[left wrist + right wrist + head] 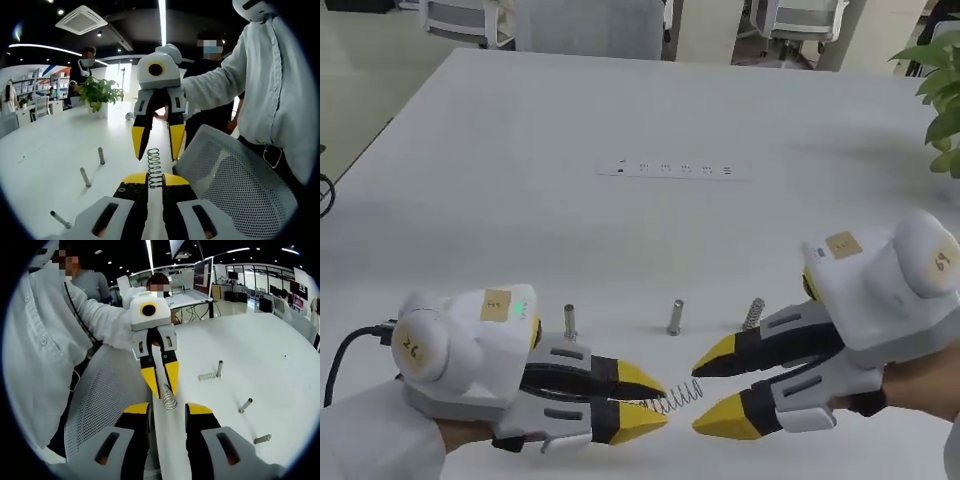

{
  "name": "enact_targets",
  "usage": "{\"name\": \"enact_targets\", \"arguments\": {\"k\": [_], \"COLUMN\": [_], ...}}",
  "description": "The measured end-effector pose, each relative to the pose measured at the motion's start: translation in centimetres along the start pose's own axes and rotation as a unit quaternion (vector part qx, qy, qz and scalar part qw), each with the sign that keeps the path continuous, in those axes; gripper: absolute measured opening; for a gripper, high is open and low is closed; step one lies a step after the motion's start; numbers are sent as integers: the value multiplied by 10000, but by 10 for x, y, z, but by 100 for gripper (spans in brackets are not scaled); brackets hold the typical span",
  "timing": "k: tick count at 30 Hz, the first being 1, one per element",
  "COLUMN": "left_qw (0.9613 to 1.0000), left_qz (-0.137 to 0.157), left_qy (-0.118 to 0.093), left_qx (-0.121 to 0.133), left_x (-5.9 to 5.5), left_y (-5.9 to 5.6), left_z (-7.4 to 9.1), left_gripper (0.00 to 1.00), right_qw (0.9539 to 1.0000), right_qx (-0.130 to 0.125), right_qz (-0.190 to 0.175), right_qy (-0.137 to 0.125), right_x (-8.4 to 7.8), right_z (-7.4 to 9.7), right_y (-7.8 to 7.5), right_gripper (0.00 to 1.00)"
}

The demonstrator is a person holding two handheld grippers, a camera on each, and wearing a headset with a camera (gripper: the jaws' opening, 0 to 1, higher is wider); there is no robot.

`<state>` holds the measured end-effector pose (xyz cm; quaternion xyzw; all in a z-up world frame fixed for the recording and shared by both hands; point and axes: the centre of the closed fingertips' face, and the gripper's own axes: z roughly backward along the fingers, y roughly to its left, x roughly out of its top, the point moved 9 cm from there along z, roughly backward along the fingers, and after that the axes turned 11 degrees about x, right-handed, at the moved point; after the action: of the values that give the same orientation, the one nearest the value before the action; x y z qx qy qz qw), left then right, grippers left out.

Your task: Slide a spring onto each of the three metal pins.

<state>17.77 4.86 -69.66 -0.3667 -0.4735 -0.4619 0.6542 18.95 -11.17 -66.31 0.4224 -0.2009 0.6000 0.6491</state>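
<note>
Left gripper (655, 400): fingers clenched on one end of a spring (677, 396). The spring's free end reaches into the gap between the spread, empty fingers of the right gripper (708, 398); contact cannot be determined.

Beyond both sets of fingertips, three pins stand on the white table (620, 110). The sprung pin (754, 313), nearest the right fingers, carries a spring. The middle pin (675, 316) and the end pin (569, 322) are bare.

A power strip (675, 168) lies farther out, with office chairs (585, 25) at the far edge.
</note>
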Motion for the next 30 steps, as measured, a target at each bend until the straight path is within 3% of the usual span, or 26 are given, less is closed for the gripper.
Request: {"name": "enact_targets", "arguments": {"k": [4, 8, 15, 21, 26, 30], "left_qw": [9999, 9999, 9999, 9999, 9995, 9994], "left_qz": [-18, -2, 17, -122, -226, -257], "left_qy": [-93, -124, -115, 73, 185, 205], "left_qx": [-34, -51, 8, 75, 114, 115], "left_x": [2, 2, 0, -5, -8, -10], "left_y": [-1, -1, -1, -3, -4, -6], "left_z": [0, 2, 2, -5, -11, -14], "left_gripper": [2, 2, 2, 2, 2, 2], "right_qw": [9999, 9996, 9992, 9953, 9883, 9836], "right_qx": [71, 46, 64, -30, -139, -163], "right_qz": [103, 276, 304, 443, 577, 600], "right_qy": [1, 53, 266, 856, 1404, 1693], "right_x": [5, 10, 17, 19, 24, 28], "right_z": [-3, -3, -6, -11, -16, -19], "right_y": [2, 2, 2, 2, 3, 5], "right_gripper": [22, 10, 8, 8, 7, 7]}}
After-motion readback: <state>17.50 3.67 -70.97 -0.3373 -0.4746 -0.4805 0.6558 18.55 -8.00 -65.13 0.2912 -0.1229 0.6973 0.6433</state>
